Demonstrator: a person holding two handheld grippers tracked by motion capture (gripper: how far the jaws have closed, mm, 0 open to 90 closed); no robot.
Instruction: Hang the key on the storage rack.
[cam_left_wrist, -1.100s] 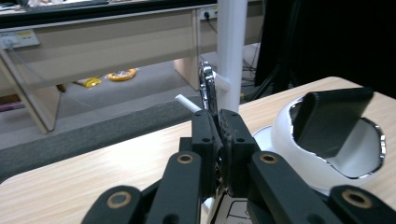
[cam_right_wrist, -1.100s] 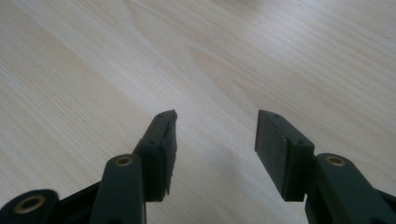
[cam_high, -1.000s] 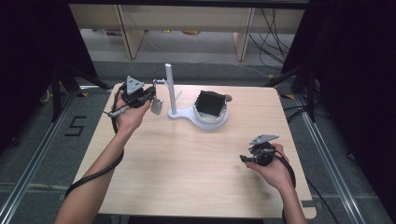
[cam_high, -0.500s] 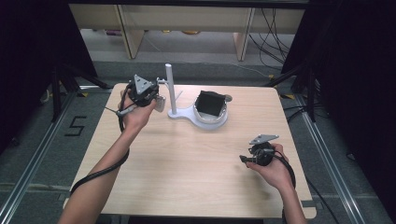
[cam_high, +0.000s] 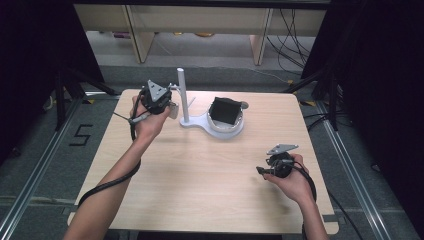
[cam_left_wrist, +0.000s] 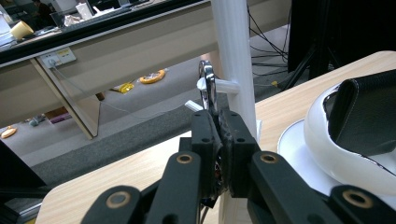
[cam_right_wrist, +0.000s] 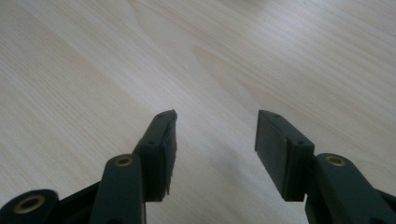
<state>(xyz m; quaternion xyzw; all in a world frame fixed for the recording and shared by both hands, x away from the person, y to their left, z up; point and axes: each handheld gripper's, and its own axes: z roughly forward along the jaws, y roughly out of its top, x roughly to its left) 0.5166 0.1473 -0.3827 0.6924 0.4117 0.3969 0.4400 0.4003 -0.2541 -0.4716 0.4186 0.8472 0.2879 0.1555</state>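
Observation:
My left gripper (cam_high: 169, 107) is held up at the table's far left, beside a white stand's post (cam_high: 183, 95). In the left gripper view its jaws (cam_left_wrist: 219, 119) are shut on a thin silvery round metal piece (cam_left_wrist: 206, 84), seen edge-on. That piece stands right next to a short peg (cam_left_wrist: 226, 86) on the post (cam_left_wrist: 233, 42); I cannot tell whether they touch. My right gripper (cam_high: 261, 170) rests low over the near right of the table. In its own view the right gripper (cam_right_wrist: 215, 133) is open above bare wood, with nothing between the fingers.
The stand's white base carries a white bowl (cam_high: 225, 130) holding a black folded pouch (cam_high: 225, 110); the bowl (cam_left_wrist: 327, 149) and pouch (cam_left_wrist: 369, 112) lie just right of my left gripper. Shelving and cables sit beyond the table's far edge.
My left gripper has shifted slightly to the right, toward the post, still shut on the metal piece. The right gripper has stayed put.

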